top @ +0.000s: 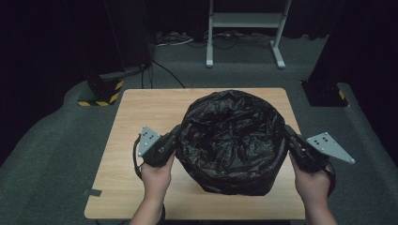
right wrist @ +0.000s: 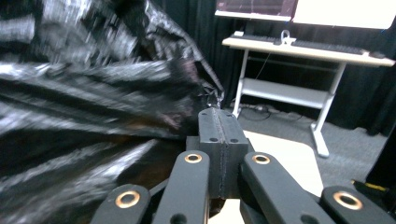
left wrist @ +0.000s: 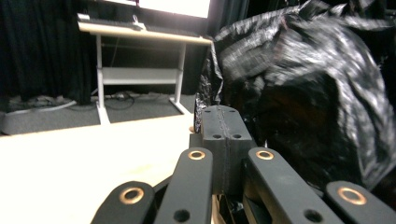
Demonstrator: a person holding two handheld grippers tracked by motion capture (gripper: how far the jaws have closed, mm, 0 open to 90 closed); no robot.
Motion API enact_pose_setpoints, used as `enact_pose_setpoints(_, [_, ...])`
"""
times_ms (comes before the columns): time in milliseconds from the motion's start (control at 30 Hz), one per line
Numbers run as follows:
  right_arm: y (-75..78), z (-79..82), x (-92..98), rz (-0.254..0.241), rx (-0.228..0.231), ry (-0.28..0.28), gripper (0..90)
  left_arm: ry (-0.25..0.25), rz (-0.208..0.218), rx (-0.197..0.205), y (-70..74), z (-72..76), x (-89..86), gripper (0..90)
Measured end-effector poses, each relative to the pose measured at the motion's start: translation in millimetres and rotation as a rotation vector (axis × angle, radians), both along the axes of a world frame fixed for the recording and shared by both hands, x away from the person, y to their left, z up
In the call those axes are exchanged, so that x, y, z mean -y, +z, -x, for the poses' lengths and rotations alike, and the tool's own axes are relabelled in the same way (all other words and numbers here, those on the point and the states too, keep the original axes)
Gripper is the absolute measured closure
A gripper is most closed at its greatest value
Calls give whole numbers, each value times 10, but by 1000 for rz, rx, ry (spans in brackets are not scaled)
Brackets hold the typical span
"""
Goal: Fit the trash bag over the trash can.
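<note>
High view: large crinkled black plastic bag [top: 232,140], lining a round bin, stands mid-tabletop on the light wooden tabletop [top: 141,112], slightly toward the near edge. Left gripper [top: 174,136] sits at the bag's left rim, right gripper [top: 287,133] at its right rim, each held in a hand, grey three-cornered plates pointing outward. Jaw tips meet the plastic on both sides; can't tell from here whether film is pinched. Left gripper view: jaws fully closed, pads pressed flat together, seam line only; the bag's wrinkled side is just right of the tips and blurred, a shred of film at the tip, grip unclear. White-framed desk [left wrist: 140,51] stands beyond the tabletop. Right gripper view: jaws also closed tight, bag bulging just left of them, a pointed fold of film touching the tip; whether it's clamped, can't tell.
</note>
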State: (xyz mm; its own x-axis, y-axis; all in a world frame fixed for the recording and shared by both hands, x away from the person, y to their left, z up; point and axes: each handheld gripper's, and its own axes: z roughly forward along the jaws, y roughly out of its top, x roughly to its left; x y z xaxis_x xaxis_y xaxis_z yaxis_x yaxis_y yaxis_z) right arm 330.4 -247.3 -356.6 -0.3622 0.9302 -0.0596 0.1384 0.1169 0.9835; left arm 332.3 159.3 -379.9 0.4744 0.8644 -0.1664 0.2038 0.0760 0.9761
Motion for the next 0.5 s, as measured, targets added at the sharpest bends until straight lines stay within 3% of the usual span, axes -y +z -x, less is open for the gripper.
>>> enact_pose_setpoints(133, [-158, -10, -51, 19, -30, 15, 900, -10, -10, -38, -151, 11, 38, 900])
enact_pose_setpoints(267, [-233, -65, -52, 5, -41, 36, 900, -24, -14, -59, -275, 33, 67, 900])
enact_pose_setpoints(500, [-264, -194, -65, 16, -54, 59, 900, -30, -20, -58, -359, 108, 52, 900])
